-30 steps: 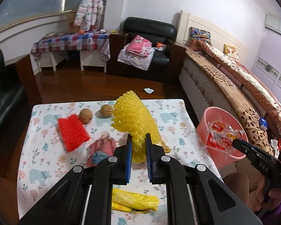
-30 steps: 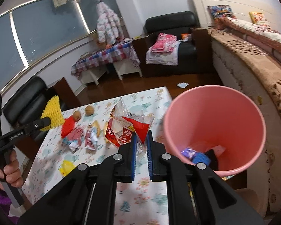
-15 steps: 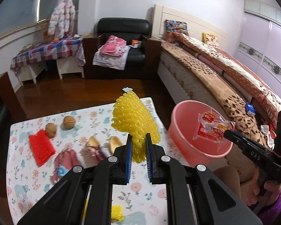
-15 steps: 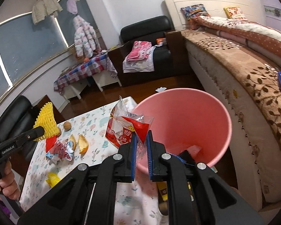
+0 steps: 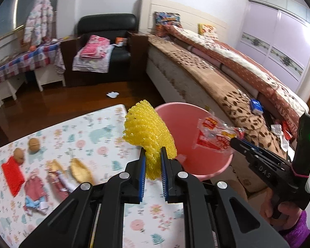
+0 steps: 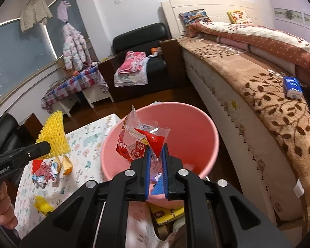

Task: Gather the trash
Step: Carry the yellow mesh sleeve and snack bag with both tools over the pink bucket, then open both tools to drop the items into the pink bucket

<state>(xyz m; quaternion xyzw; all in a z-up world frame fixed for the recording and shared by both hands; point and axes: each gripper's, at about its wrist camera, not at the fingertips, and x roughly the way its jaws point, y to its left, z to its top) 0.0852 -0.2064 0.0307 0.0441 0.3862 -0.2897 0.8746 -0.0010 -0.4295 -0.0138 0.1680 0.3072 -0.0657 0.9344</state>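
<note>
My left gripper (image 5: pixel 152 155) is shut on a yellow foam fruit net (image 5: pixel 146 132) and holds it at the near rim of the pink bucket (image 5: pixel 181 124). My right gripper (image 6: pixel 156 150) is shut on a clear red-printed snack wrapper (image 6: pixel 140 138) and holds it over the mouth of the pink bucket (image 6: pixel 196 124). The wrapper (image 5: pixel 212 134) also shows in the left wrist view over the bucket's right side. The net (image 6: pixel 52 136) shows at left in the right wrist view.
On the floral tablecloth (image 5: pixel 93 132) lie a red foam net (image 5: pixel 11 173), two walnuts (image 5: pixel 34 143), peel pieces (image 5: pixel 79 167) and crumpled wrappers (image 5: pixel 34 192). A yellow bag (image 6: pixel 42 203) lies near the table's front. A bed (image 5: pixel 227 76) runs behind the bucket.
Both grippers have moved right toward the pink bucket. The wrapper now hangs over its mouth and the yellow net has reached its rim.
</note>
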